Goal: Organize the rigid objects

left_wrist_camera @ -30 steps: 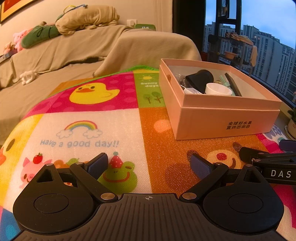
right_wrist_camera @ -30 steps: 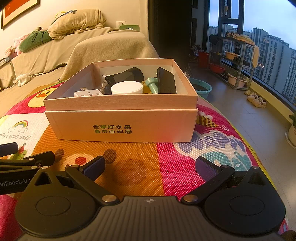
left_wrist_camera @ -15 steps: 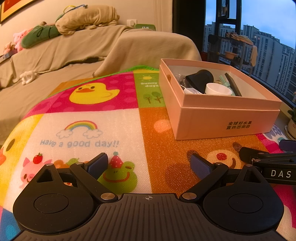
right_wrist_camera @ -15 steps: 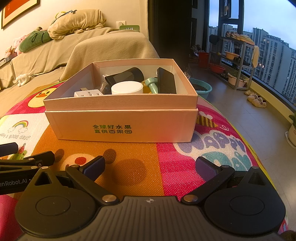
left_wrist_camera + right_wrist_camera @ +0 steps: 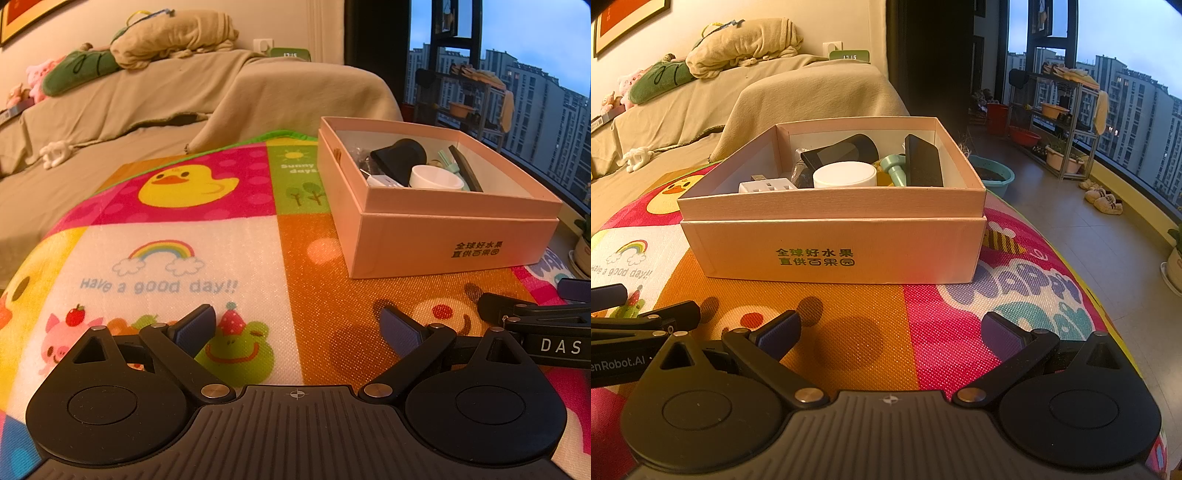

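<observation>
A pink cardboard box [image 5: 831, 254] [image 5: 458, 236] stands on the colourful cartoon mat [image 5: 177, 258]. Inside it lie a white round lid [image 5: 845, 175], a white plug adapter [image 5: 764, 184], a black cone-shaped object [image 5: 846, 149], a flat black slab [image 5: 921, 162] and a teal piece [image 5: 895, 168]. My right gripper [image 5: 890, 334] is open and empty, low over the mat just in front of the box. My left gripper [image 5: 297, 328] is also open and empty, over the mat to the box's left and nearer. Each gripper's side shows at the edge of the other's view.
A beige-covered sofa [image 5: 147, 96] with cushions and soft toys runs behind the mat. To the right the mat's edge drops to a tiled floor [image 5: 1071, 221] with a teal basin [image 5: 991, 177], a metal shelf rack [image 5: 1056, 122] and slippers by the window.
</observation>
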`<state>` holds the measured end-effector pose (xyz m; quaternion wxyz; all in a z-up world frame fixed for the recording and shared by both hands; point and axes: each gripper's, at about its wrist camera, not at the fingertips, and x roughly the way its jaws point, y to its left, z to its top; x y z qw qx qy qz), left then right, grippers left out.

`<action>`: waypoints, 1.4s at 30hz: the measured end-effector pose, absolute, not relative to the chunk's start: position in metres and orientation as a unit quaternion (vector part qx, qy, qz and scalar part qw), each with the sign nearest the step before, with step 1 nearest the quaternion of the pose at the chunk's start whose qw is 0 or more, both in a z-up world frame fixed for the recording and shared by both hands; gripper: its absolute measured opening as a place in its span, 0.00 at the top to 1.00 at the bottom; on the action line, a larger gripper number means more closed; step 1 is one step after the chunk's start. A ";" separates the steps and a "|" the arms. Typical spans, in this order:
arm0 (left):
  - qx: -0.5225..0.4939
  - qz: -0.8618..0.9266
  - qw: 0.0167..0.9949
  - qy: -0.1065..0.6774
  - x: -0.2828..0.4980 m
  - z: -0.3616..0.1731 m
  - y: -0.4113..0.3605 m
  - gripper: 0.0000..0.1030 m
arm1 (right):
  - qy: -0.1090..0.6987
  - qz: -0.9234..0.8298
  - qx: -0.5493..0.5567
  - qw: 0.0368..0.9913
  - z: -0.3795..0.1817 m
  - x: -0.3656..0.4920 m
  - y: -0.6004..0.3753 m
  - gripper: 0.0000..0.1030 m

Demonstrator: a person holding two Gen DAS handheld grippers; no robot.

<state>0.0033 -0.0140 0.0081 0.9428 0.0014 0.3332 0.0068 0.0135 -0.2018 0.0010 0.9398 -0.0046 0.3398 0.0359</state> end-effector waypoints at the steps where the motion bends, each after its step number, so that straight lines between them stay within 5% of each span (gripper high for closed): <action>1: 0.001 0.007 0.943 0.333 0.003 0.008 -0.013 0.04 | 0.340 0.036 -0.005 0.940 0.001 0.013 -0.202 0.00; 42: -0.004 0.006 0.942 0.334 0.004 0.009 -0.015 0.04 | 0.340 0.036 -0.005 0.940 0.001 0.013 -0.202 0.00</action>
